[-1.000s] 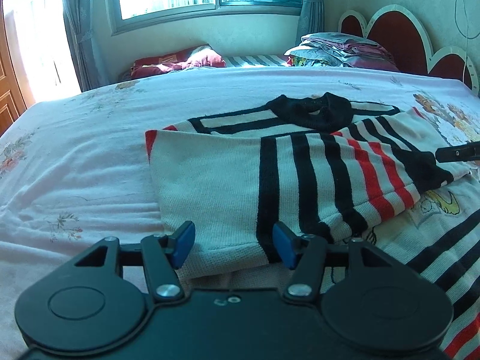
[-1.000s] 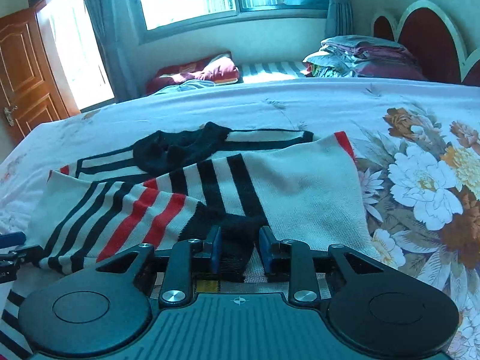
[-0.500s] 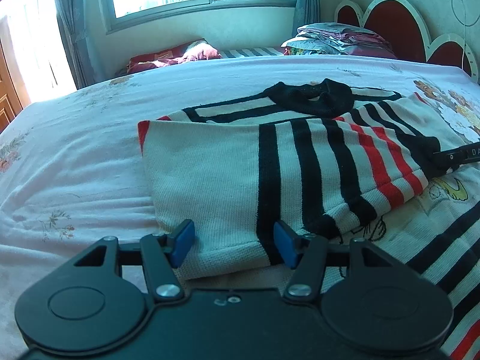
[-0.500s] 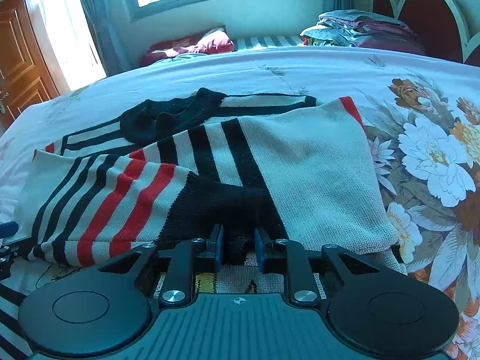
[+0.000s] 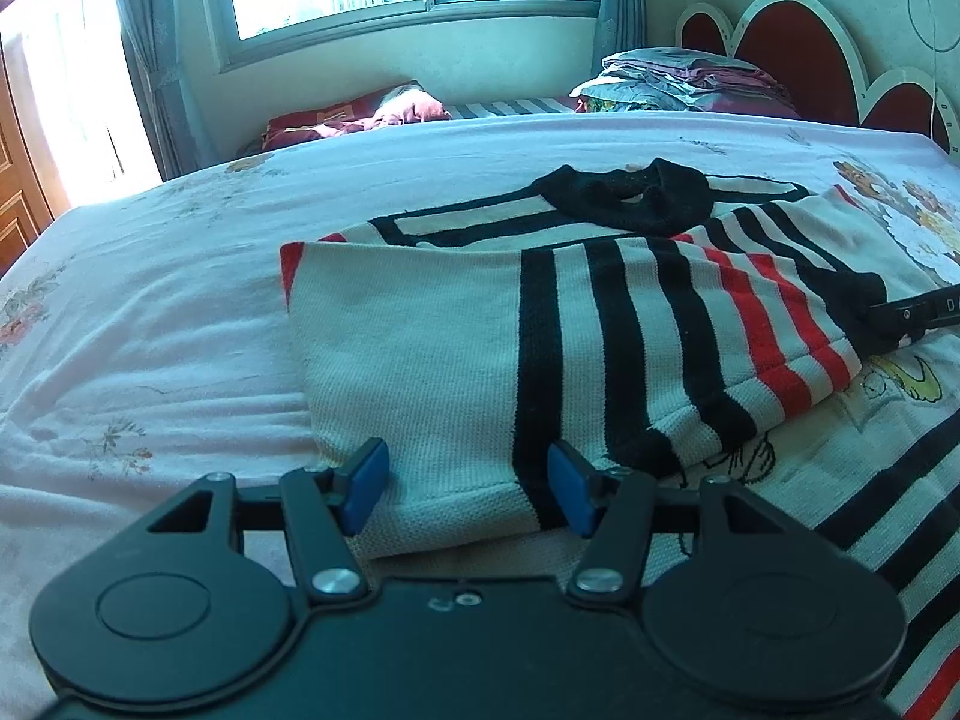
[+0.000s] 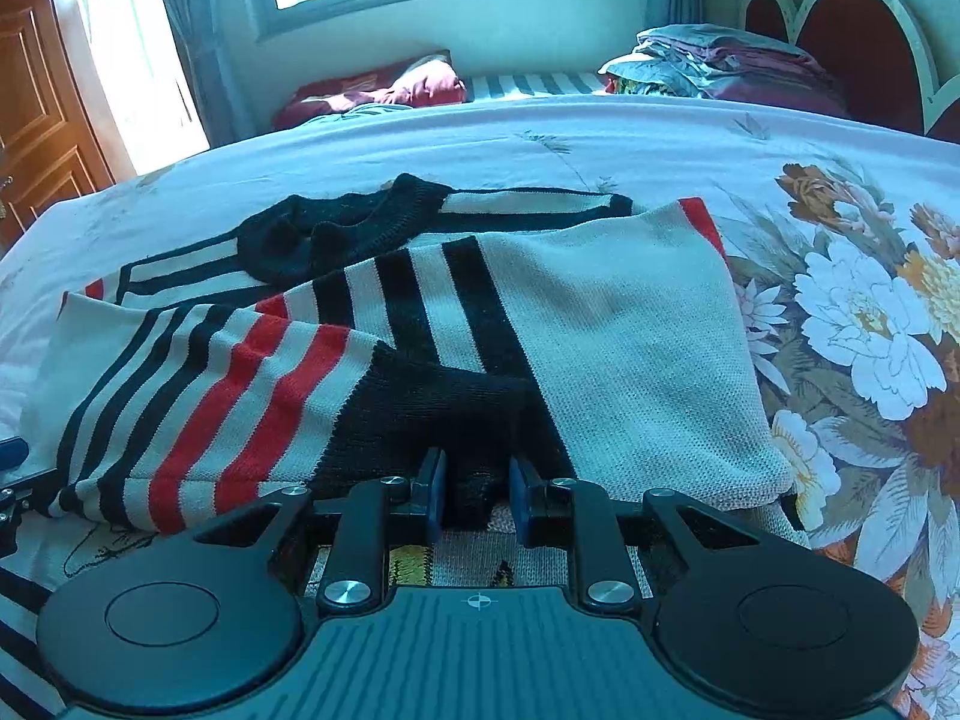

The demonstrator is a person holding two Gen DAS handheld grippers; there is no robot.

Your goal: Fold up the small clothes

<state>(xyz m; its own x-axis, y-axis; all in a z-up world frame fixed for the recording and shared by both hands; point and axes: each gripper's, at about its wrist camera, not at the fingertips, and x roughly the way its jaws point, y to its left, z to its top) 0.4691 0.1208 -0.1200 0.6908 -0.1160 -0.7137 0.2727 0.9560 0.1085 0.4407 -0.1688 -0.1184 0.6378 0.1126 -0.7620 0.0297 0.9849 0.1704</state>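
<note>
A striped knit sweater (image 5: 456, 348), white with black and red bands and a black collar (image 5: 630, 204), lies on the bed with both sleeves folded across its front. My left gripper (image 5: 468, 492) is open, its blue pads either side of the left sleeve's folded edge. In the right wrist view the sweater (image 6: 630, 330) fills the middle. My right gripper (image 6: 477, 498) stands part open around the black cuff (image 6: 456, 420) of the striped sleeve, with gaps between pads and cloth. The right gripper's tip also shows in the left wrist view (image 5: 918, 315).
The bed sheet (image 5: 150, 312) is pale with a large flower print on the right (image 6: 858, 324). A stack of folded clothes (image 6: 720, 60) and a red pillow (image 6: 384, 90) lie at the far edge. The red headboard (image 5: 798, 48) stands at the back right, a wooden door (image 6: 36, 120) at left.
The right gripper's jaws have opened from their grip on the black cuff, which now rests on the sweater. The left gripper stays open at the sleeve's edge.
</note>
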